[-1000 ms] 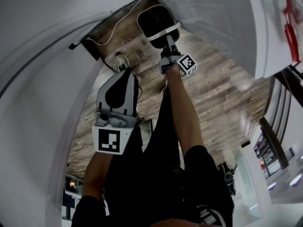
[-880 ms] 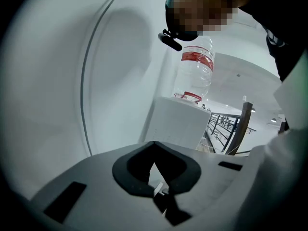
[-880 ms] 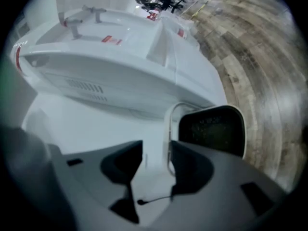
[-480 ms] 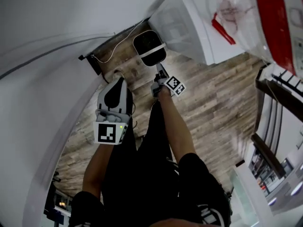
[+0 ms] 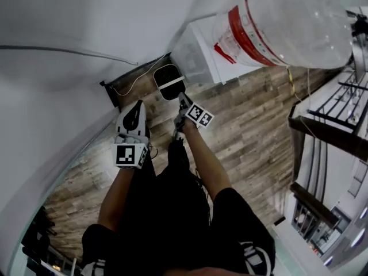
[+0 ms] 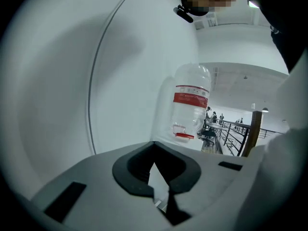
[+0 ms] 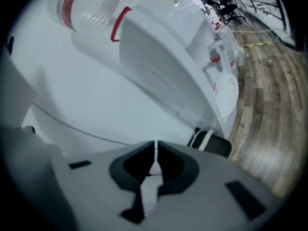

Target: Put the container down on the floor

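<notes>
The container [image 5: 168, 81], a black bin with a white band across it, stands on the wooden floor by the white wall. It shows small and dark under the white cabinet in the right gripper view [image 7: 210, 143]. My right gripper [image 5: 181, 98] hangs just above and near it, apart from it. Its jaws have just been closing with nothing between them and now meet [image 7: 155, 144]. My left gripper [image 5: 137, 104] is to the left of the container, shut and empty [image 6: 154, 144], pointing at the wall.
A white water dispenser [image 5: 196, 55] stands right of the container, topped by a clear bottle with a red label [image 5: 282, 20] [image 6: 190, 106]. A black plug and white cable [image 5: 131, 79] lie at the wall's foot. Dark railings [image 5: 339, 99] run at the right.
Both grippers have risen away from the floor. The right gripper has come off the container's white band and its jaws have closed. The container has stayed on the floor.
</notes>
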{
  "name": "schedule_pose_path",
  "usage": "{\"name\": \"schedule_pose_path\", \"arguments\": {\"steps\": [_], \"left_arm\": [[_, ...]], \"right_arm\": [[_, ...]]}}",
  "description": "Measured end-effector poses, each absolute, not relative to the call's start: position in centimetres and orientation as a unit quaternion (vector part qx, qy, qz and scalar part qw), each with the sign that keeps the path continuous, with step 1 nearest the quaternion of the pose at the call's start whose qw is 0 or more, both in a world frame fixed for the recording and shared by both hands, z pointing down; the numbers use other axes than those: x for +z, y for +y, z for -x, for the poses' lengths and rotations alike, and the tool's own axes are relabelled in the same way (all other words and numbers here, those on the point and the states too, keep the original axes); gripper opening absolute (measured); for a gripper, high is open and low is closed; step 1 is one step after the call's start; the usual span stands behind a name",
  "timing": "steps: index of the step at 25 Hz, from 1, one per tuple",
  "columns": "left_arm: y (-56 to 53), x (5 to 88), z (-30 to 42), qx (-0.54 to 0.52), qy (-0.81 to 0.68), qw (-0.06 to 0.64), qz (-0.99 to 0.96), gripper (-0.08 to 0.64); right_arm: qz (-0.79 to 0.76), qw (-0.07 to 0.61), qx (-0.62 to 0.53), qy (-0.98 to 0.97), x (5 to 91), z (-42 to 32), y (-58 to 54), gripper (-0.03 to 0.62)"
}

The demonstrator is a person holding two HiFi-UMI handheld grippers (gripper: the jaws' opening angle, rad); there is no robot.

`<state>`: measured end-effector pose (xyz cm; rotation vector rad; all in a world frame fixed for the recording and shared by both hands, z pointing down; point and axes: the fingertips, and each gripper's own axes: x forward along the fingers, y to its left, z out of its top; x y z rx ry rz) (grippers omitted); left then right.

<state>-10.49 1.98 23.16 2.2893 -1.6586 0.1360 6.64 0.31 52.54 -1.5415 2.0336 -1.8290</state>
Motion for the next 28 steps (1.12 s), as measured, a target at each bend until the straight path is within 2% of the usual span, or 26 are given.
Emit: {"name": "schedule_pose_path", "arguments": {"steps": [6, 16, 28], "left_arm": [[4.4, 20.0, 10.7, 0.046, -0.596, 0.141, -0.789, 0.031], [8.5, 14.6, 10.7, 0.036, -0.605, 0.113, -0.788, 0.031], [10.9, 11.0, 8.5, 0.012, -0.607, 0.082, -0.791, 0.031]], "right_arm": [[0.442, 0.003, -0.554, 0.706, 43.6, -5.8, -0.6, 0.038], [0.425, -0.064, -0.423, 0.798, 31.8, -6.7, 1.1, 0.038], [0.411, -0.052, -0.312, 0.855, 22.3, -7.8, 4.6, 0.038]]}}
